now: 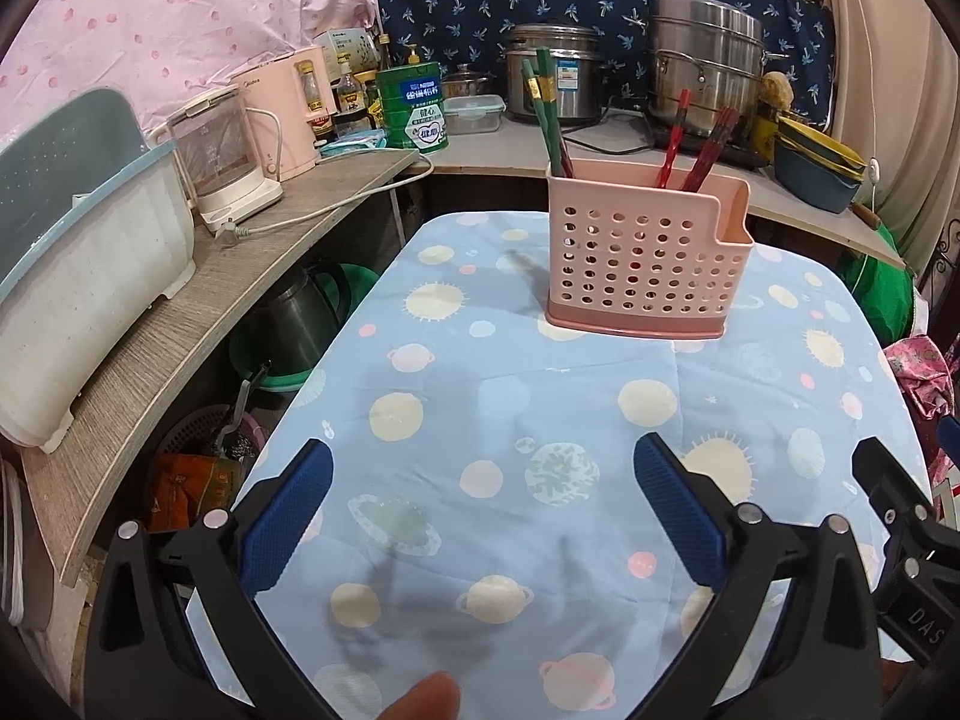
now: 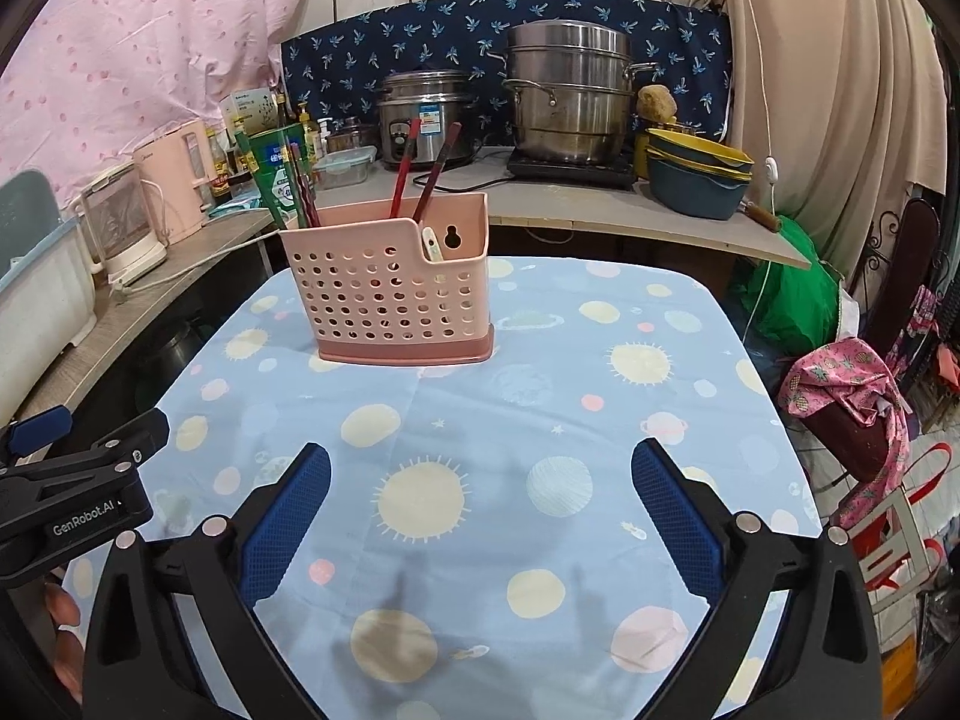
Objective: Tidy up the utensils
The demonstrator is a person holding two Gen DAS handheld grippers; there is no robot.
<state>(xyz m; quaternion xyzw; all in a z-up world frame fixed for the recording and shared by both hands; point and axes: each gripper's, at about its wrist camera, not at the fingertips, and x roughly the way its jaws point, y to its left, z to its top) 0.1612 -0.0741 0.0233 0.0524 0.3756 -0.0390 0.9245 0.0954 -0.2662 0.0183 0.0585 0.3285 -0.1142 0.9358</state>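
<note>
Straight ahead of the left gripper (image 1: 483,468), jaws spread wide over bare tablecloth (image 1: 480,372), nothing between the blue pads. Same for the right gripper (image 2: 480,471): wide apart, empty, hovering above the sun-and-planet print. Beyond both claws, upright on the cloth, the pink utensil holder (image 1: 645,258), well apart from the fingertips. Inside it, green chopsticks (image 1: 546,114) at the left end, red chopsticks (image 1: 708,147) further right, a pale spoon handle (image 2: 432,243) peeking from the low compartment. No obstacle between claws and holder. Off to the left of the claws, a glass kettle (image 1: 225,147) and a dish rack (image 1: 90,264) on a wooden shelf. Behind the holder, a rice cooker (image 2: 426,120), a stacked steel steamer (image 2: 567,96) and nested bowls (image 2: 699,171).
</note>
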